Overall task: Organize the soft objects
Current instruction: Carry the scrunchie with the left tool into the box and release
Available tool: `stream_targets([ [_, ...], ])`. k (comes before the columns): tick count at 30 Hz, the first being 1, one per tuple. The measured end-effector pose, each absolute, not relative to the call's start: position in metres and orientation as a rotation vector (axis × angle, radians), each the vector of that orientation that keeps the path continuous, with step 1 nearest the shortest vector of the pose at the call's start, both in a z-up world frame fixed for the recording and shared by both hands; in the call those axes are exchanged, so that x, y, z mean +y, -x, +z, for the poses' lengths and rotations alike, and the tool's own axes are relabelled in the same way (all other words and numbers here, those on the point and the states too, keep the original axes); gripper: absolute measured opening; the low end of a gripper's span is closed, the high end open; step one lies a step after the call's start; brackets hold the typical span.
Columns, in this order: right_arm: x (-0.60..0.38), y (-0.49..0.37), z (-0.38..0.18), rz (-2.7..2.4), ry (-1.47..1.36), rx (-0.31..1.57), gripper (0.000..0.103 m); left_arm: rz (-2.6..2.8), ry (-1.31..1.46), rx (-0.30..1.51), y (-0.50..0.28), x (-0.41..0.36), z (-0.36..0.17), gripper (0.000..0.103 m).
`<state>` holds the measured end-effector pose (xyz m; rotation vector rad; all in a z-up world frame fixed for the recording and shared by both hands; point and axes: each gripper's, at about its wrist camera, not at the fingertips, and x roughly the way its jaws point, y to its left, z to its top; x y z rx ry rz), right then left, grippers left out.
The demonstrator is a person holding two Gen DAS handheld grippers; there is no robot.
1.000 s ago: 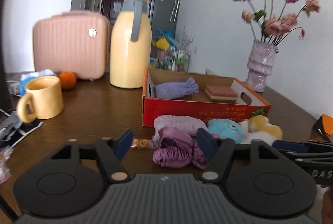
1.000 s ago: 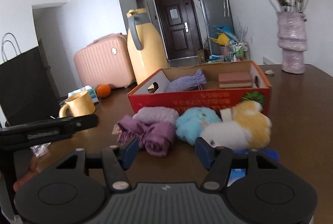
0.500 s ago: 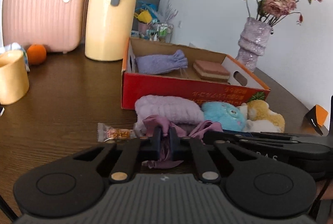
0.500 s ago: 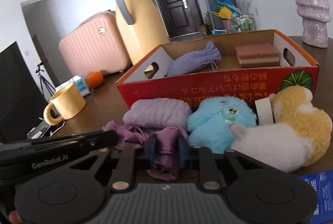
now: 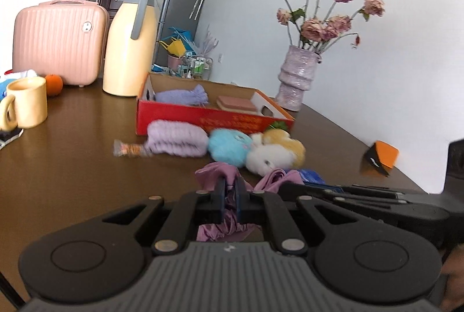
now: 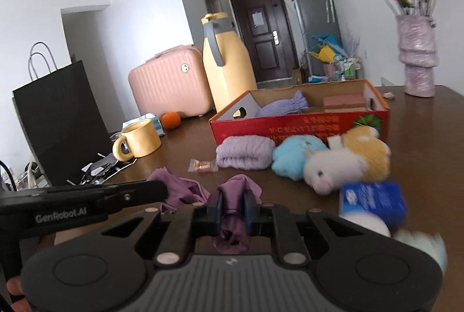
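Holding: I have both grippers pinching one purple cloth [image 6: 235, 196] low over the table [image 5: 72, 167].
Left gripper [image 5: 229, 196]: pads pressed together on a fold, jaws nearly touching.
Right gripper [image 6: 232, 206]: jaws have just been closing, clamped on a thicker bunch.
Left view only: orange wedge [image 5: 381, 156] near the table's right edge.
Right view only: black paper bag [image 6: 58, 120], blue packet [image 6: 372, 200] just beside my jaws.
Open room: bare wood left of the lilac towel [image 5: 177, 138]; red box [image 6: 301, 127] behind the plush toys [image 6: 333, 161].
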<state>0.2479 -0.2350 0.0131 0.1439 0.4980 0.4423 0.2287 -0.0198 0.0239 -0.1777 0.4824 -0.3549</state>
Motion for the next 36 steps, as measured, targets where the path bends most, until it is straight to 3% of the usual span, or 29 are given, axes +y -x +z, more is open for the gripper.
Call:
stream_targets([
  [9, -0.255, -0.178, 0.013, 0.398, -0.15, 0.441, 0.014, -0.391, 0.16, 0.462, -0.176, -0.04, 0.027, 0.007],
  [22, -0.254, -0.185, 0.017, 0.41, -0.145, 0.433, 0.014, -0.38, 0.153, 0.448, -0.183, -0.041, 0.033, 0.007],
  [28, -0.248, -0.245, 0.047, 0.444, -0.121, 0.405, 0.014, -0.398, 0.145, 0.382, -0.243, -0.034, 0.061, 0.007],
  [36, -0.223, -0.417, 0.102, 0.447, -0.125, 0.434, 0.014, -0.373, 0.154, 0.434, -0.419, -0.01, 0.111, 0.007],
])
